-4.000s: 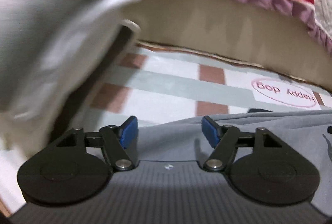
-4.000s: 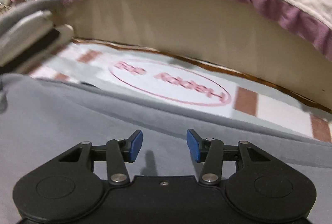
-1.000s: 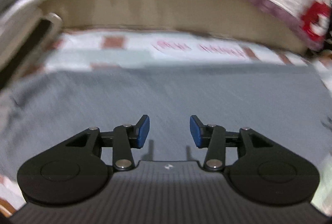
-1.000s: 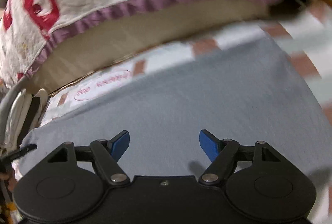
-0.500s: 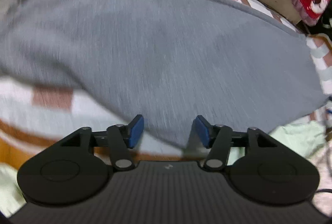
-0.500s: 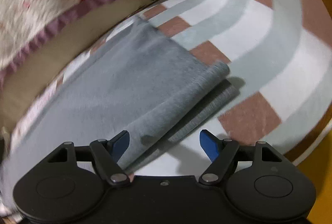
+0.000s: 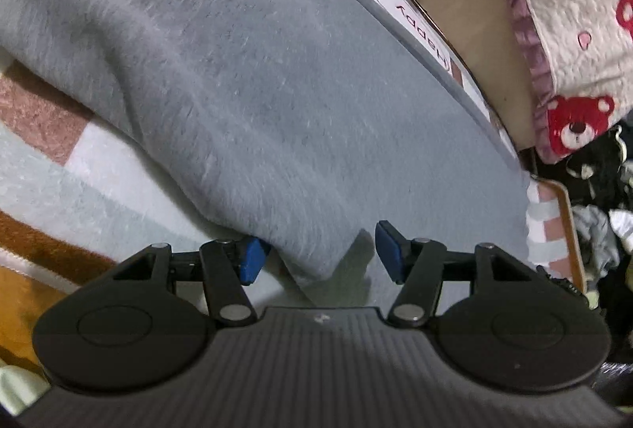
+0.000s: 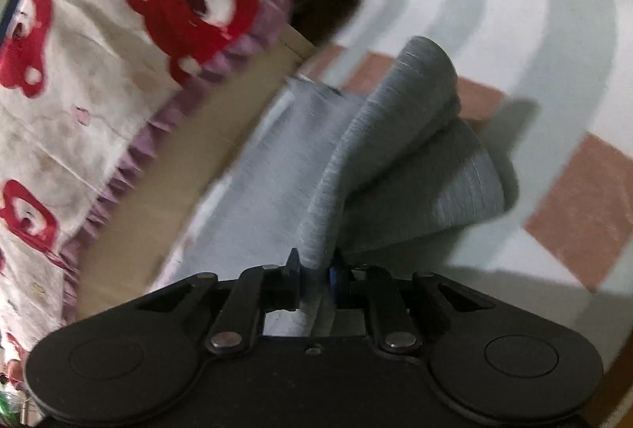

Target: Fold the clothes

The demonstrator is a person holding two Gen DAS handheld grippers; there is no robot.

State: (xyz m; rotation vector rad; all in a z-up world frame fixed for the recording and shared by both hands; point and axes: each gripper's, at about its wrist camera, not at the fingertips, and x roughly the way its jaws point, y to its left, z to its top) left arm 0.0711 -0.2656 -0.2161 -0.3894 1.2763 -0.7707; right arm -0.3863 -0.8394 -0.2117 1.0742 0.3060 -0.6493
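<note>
Half a second ago the right gripper (image 8: pixel 316 275) stood wide open over the folded hem; now its jaws have closed tight on the near edge of the grey garment (image 8: pixel 399 147), lifting a ridge of cloth off the checked blanket (image 8: pixel 554 79). The left gripper (image 7: pixel 316 250) has dropped lower — its blue pads (image 7: pixel 389 248) remain well apart, straddling the garment's (image 7: pixel 245 71) near corner without gripping it. Beyond, the garment lies spread across the blanket (image 7: pixel 51 182). Farther off, an oval label (image 7: pixel 395 8) reads "Happy dog", upside down, below a bear-print quilt (image 7: pixel 573 32).
</note>
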